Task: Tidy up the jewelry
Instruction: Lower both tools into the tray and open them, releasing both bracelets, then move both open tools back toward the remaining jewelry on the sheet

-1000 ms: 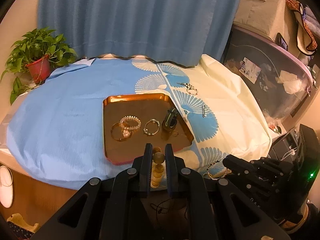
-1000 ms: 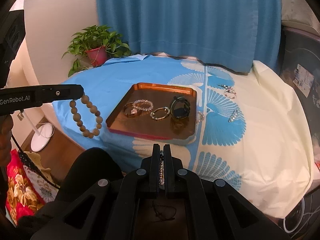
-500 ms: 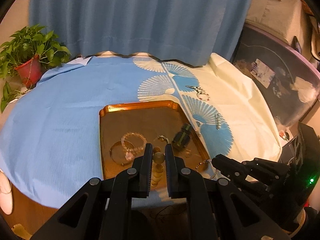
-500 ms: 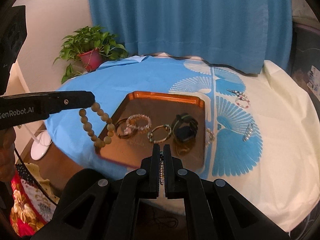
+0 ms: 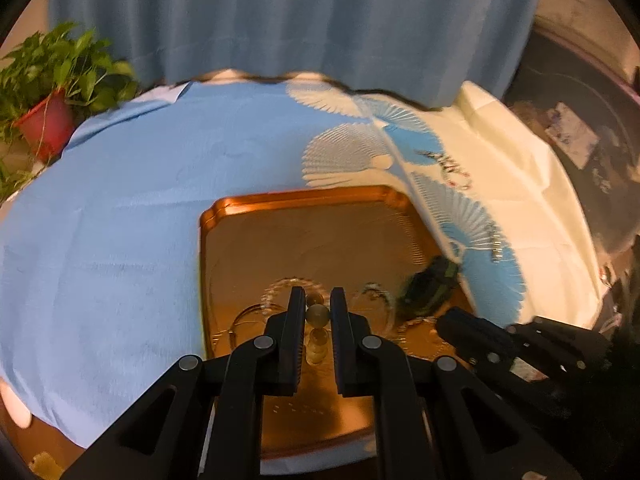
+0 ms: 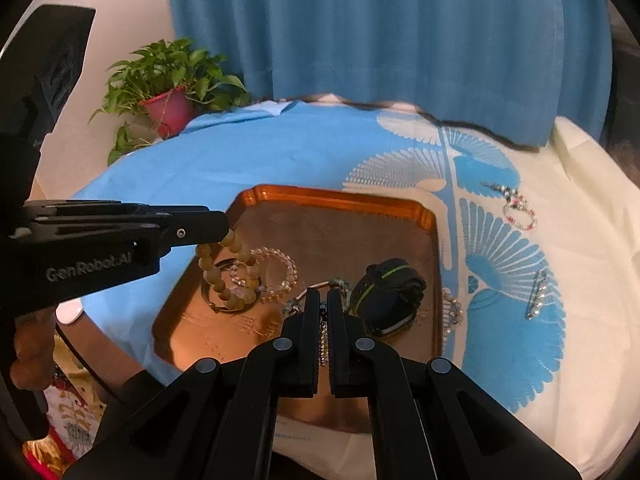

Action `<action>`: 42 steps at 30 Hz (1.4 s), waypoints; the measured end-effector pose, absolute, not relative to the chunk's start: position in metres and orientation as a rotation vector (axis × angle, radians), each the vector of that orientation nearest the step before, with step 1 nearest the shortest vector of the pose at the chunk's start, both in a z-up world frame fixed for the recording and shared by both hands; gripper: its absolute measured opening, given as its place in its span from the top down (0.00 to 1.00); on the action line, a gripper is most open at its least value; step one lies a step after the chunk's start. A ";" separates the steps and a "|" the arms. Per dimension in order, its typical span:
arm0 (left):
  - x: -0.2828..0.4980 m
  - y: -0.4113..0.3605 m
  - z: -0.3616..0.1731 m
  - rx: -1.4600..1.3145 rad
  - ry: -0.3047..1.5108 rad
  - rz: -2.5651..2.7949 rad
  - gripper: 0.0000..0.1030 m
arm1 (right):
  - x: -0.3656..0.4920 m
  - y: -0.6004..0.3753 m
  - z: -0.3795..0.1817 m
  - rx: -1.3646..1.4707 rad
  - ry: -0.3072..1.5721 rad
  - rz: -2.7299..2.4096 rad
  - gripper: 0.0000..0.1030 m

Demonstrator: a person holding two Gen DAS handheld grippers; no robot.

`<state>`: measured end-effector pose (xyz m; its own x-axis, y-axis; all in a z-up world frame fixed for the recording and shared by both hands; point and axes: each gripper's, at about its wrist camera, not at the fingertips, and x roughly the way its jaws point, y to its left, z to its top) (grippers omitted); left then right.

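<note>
A copper tray [image 6: 340, 197] [image 5: 304, 196] lies on the blue and cream cloth. It holds a dark watch [image 6: 390, 296] [image 5: 428, 288], a clear crystal bracelet [image 6: 280, 272] and other small bracelets. My left gripper [image 5: 317, 300] [image 6: 224, 224] is shut on a wooden bead bracelet [image 5: 317, 315] [image 6: 212, 276], which dangles over the tray's left part, above the crystal bracelet. My right gripper [image 6: 324, 300] is shut on a thin chain [image 6: 323, 344] and hovers over the tray's near edge beside the watch. Its tip [image 5: 444, 318] shows at the right of the left wrist view.
On the cloth right of the tray lie a pink-and-white bead bracelet [image 6: 520, 216] and a sparkly hair clip [image 6: 538, 296]. A potted plant [image 6: 168, 84] stands at the far left. A blue curtain [image 6: 380, 40] hangs behind the table.
Both grippers have come forward and down towards the tray. The bead bracelet, earlier hanging left of the tray, now hangs over the jewelry inside it. Neither grip has changed.
</note>
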<state>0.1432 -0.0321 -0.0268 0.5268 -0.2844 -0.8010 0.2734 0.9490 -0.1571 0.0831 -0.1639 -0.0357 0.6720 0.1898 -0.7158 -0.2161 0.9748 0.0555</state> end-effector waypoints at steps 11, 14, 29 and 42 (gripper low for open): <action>0.120 -0.009 -0.052 0.085 1.001 -0.148 0.11 | 0.071 -0.158 -0.060 -0.155 0.866 0.171 0.26; 0.089 -0.010 -0.049 0.118 0.990 -0.135 0.11 | 0.052 -0.161 -0.054 -0.168 0.861 0.150 0.26; -0.056 -0.020 0.013 0.120 0.857 -0.119 0.11 | -0.095 -0.179 0.022 -0.080 0.715 0.103 0.26; -0.116 -0.011 0.043 0.088 0.779 -0.107 0.11 | -0.160 -0.171 0.050 -0.099 0.636 0.126 0.26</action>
